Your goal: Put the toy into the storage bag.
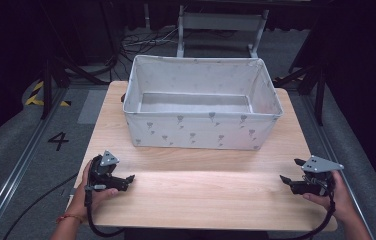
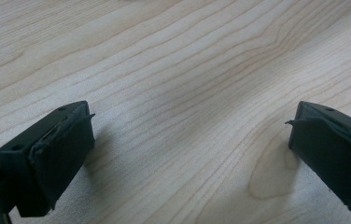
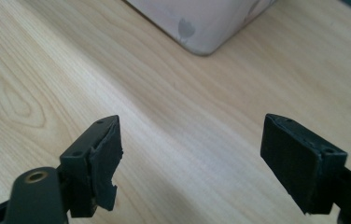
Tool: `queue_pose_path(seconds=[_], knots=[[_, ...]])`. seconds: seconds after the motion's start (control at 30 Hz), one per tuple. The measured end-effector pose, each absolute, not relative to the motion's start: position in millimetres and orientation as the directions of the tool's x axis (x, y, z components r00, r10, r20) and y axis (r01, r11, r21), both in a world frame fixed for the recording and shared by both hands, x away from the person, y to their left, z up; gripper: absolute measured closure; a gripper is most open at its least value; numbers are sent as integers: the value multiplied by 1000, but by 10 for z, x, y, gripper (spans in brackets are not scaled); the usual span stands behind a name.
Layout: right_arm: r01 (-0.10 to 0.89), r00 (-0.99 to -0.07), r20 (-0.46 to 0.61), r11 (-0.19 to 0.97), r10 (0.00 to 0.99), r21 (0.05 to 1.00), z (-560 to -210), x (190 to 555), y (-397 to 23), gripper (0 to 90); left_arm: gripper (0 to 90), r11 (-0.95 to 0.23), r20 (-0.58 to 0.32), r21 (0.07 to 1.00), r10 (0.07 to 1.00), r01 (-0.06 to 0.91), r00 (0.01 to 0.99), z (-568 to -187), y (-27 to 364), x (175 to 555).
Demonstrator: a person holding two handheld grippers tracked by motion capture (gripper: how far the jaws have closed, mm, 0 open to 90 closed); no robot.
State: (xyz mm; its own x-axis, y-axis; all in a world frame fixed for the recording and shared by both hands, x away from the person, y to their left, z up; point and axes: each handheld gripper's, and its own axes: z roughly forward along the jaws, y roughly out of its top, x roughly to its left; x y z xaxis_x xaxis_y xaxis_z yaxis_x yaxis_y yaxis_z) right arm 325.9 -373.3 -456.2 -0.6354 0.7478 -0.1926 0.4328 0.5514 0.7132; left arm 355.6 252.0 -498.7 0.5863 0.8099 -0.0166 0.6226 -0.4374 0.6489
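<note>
Ahead of both sets of jaws, across the bare wooden worktop [image 1: 201,190], stands the fabric storage bin [image 1: 201,131], upright, seemingly empty, well apart from either hand. The left gripper [image 1: 126,181] sits low near the worktop's left edge, jaws spread wide with nothing between them but wood grain. The right gripper [image 1: 290,172] is near the right edge, jaws likewise apart and holding nothing; the bin's near corner [image 3: 201,28] lies beyond and between them. Likely both hands rest at a ready stance, angled inward toward the bin.
</note>
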Motion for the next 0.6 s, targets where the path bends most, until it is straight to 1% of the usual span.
queue_pose_path(seconds=[0.03,0.1,0.27,0.47,0.6], knots=[[450,-632,-170,536,756,714,-4611,3248,-3751,214,5,-437,-17,649,810,622,586,-4988,2520,3556],[460,-627,-171,539,760,706,-4685,3225,-3771,211,5,-437,-17,650,810,622,587,-4988,2520,3557],[489,-609,-121,491,784,722,-4819,3171,-3833,212,5,-437,-17,649,810,623,586,-4987,2520,3556],[529,-594,-65,450,802,719,-4980,3105,-3879,209,5,-437,-17,649,810,623,586,-4987,2520,3556],[540,-577,-31,410,816,735,-5020,3064,-3922,197,5,-437,-17,649,810,623,586,-4987,2520,3556]])
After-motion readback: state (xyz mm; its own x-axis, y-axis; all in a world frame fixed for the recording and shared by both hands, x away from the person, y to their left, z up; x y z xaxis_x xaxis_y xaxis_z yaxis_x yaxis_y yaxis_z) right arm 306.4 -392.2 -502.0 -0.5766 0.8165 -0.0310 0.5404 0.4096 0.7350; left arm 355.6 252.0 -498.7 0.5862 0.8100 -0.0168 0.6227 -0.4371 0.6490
